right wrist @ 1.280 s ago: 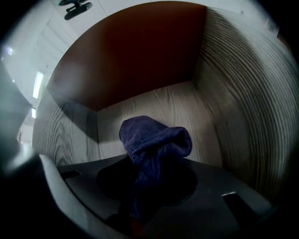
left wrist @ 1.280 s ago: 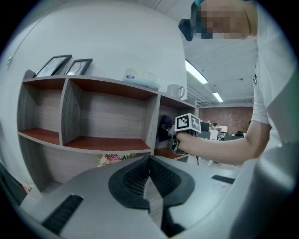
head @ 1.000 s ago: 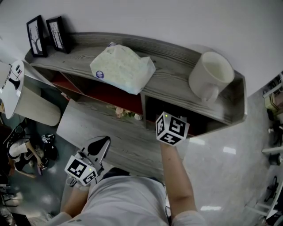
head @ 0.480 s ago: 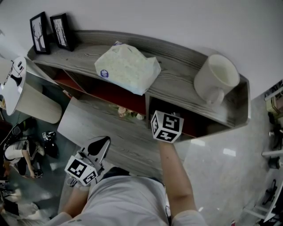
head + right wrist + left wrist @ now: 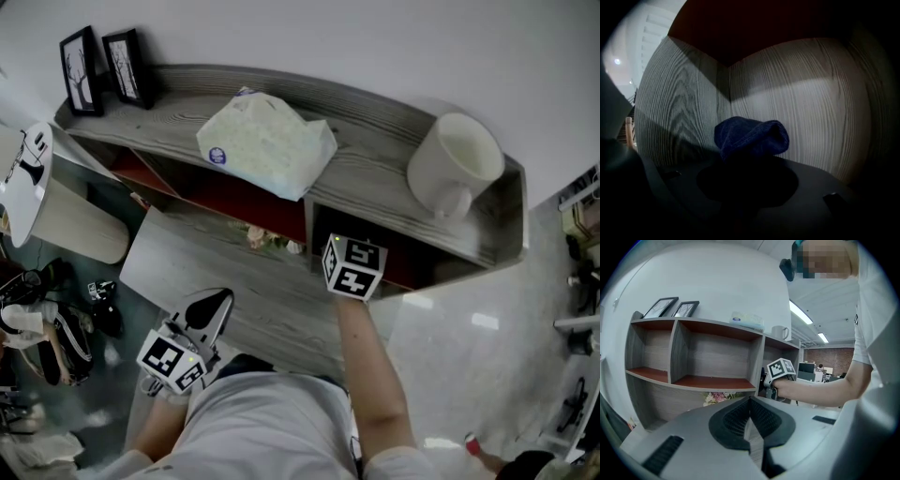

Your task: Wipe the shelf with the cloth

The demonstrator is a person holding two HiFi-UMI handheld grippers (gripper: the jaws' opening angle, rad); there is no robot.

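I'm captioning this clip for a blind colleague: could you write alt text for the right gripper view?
The right gripper is shut on a bunched dark blue cloth, held inside a dim shelf compartment of grey wood grain. Two walls meet in a corner behind the cloth, under a red-brown top panel.

Holding the right arm (image 5: pixel 373 375) stretched straight forward over the bench (image 5: pixel 253 291), bare forearm crossing its far right edge. Clamping the right gripper (image 5: pixel 354 269) on a bunched blue cloth (image 5: pixel 751 135), jaws closed around it. Holding the left gripper (image 5: pixel 212 304) low by the bench's near left corner, close to the body, jaws pressed together on nothing and pointing toward the far edge. Bending the left arm (image 5: pixel 155 431) in tight at the side.
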